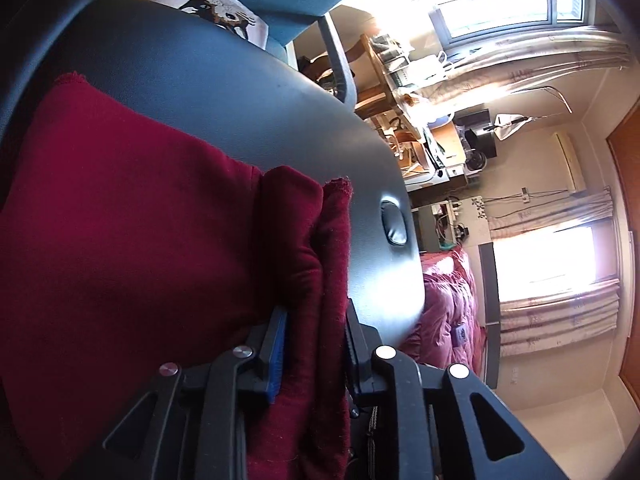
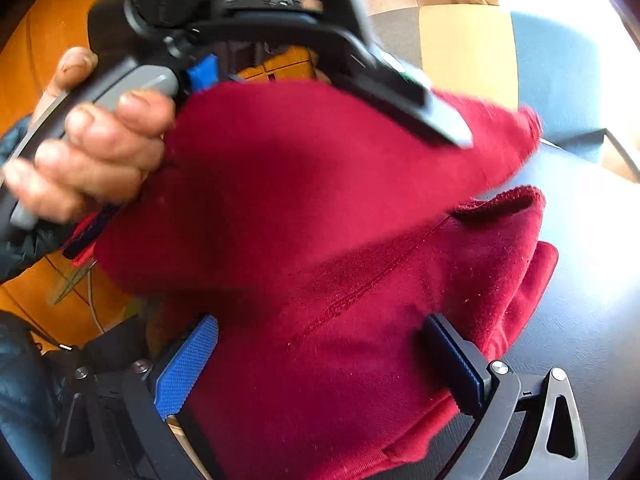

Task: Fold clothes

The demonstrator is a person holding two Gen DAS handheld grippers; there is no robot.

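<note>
Left gripper (image 1: 314,340) clamped on a bunched fold of the dark red garment (image 1: 132,216), blue pads pressing the cloth from both sides. Ahead of it, more of the garment spread flat on the black table (image 1: 240,92). Right gripper (image 2: 320,364) spread wide, jaws apart, red cloth lying between and over them, not pinched. Beyond, the person's hand (image 2: 92,148) holding the other gripper's handle above the garment.
</note>
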